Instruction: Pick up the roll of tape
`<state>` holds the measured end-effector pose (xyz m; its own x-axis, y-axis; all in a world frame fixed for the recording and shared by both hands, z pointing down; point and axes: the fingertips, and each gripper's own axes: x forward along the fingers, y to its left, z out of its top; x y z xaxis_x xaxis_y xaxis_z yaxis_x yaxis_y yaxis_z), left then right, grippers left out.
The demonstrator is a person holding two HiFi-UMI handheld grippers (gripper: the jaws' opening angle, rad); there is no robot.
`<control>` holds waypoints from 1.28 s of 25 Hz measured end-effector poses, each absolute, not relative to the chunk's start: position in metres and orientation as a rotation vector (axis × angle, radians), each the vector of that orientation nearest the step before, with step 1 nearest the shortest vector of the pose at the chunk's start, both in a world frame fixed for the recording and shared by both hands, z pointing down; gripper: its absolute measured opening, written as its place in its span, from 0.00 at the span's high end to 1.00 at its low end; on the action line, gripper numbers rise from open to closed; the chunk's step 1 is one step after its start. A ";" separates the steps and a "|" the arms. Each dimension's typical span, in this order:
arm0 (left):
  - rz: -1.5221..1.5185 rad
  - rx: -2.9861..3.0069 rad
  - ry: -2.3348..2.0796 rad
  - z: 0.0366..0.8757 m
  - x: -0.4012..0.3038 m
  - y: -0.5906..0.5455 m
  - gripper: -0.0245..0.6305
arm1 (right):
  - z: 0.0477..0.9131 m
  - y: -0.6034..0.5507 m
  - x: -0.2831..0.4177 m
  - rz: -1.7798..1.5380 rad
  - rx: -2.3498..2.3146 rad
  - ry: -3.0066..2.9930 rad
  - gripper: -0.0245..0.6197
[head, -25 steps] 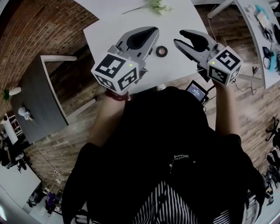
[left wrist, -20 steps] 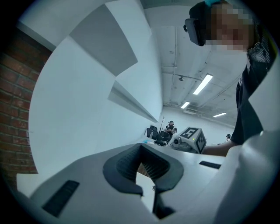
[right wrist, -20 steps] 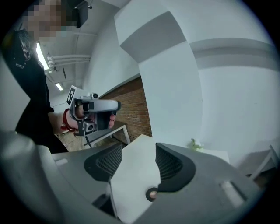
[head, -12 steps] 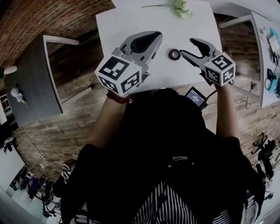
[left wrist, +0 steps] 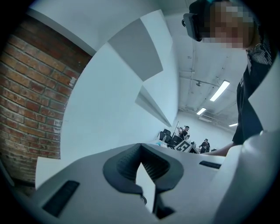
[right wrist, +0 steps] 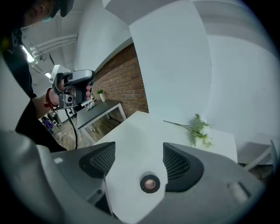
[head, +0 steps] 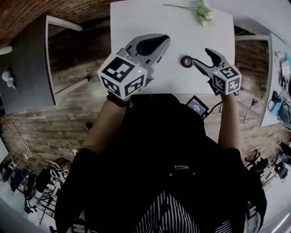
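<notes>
The roll of tape (head: 186, 61) is a small black ring lying flat on the white table (head: 136, 18). My right gripper (head: 200, 58) hangs just right of it, pointing down at it. In the right gripper view the tape (right wrist: 150, 183) lies on the table low between the two dark pads, apart from both. The right gripper (right wrist: 139, 153) is open, and its jaws have just been opening. My left gripper (head: 160, 42) hovers to the left of the tape, over the table. Seen in its own view, the left gripper (left wrist: 141, 151) has its tips together with nothing held.
A sprig of white flowers (head: 200, 11) lies at the table's far side, also visible as the flowers (right wrist: 199, 129) beyond the tape. A dark grey table (head: 27, 59) stands at the left over wood flooring. A small lit screen (head: 196, 106) sits below the table's near edge.
My right gripper has come down toward the tape and its jaws stand wider apart. The left gripper has shifted a little and stays left of the tape.
</notes>
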<state>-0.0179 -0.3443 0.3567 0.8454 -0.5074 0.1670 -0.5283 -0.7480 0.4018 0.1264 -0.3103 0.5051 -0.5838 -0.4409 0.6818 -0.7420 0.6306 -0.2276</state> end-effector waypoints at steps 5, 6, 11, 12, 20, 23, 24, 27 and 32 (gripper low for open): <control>0.069 2.545 -0.802 0.369 -0.038 -0.349 0.96 | 0.536 -0.310 0.117 0.689 0.880 -2.206 0.42; 0.069 2.540 -0.808 0.371 -0.041 -0.349 0.96 | 0.544 -0.309 0.117 0.700 0.875 -2.195 0.42; 0.083 2.519 -0.828 0.378 -0.055 -0.348 0.96 | 0.586 -0.301 0.117 0.745 0.826 -2.114 0.40; 0.085 2.514 -0.832 0.380 -0.058 -0.348 0.96 | 0.592 -0.299 0.114 0.752 0.812 -2.100 0.40; 0.096 2.490 -0.837 0.389 -0.075 -0.347 0.96 | 0.647 -0.291 0.121 0.782 0.819 -1.988 0.40; 0.098 2.480 -0.828 0.395 -0.076 -0.349 0.96 | 0.663 -0.288 0.128 0.742 0.797 -1.939 0.40; 0.097 2.479 -0.825 0.396 -0.076 -0.350 0.96 | 0.667 -0.287 0.128 0.744 0.788 -1.929 0.40; 0.089 2.471 -0.812 0.400 -0.078 -0.352 0.96 | 0.678 -0.284 0.127 0.763 0.777 -1.904 0.40; 0.086 2.474 -0.787 0.403 -0.070 -0.358 0.96 | 0.691 -0.283 0.133 0.762 0.776 -1.872 0.40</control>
<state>-0.0705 -0.3584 0.4028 0.8275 -0.5184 0.2154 -0.5527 -0.6851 0.4745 0.1327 -0.2826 0.6910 -0.3594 -0.1921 0.9132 -0.7751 0.6064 -0.1775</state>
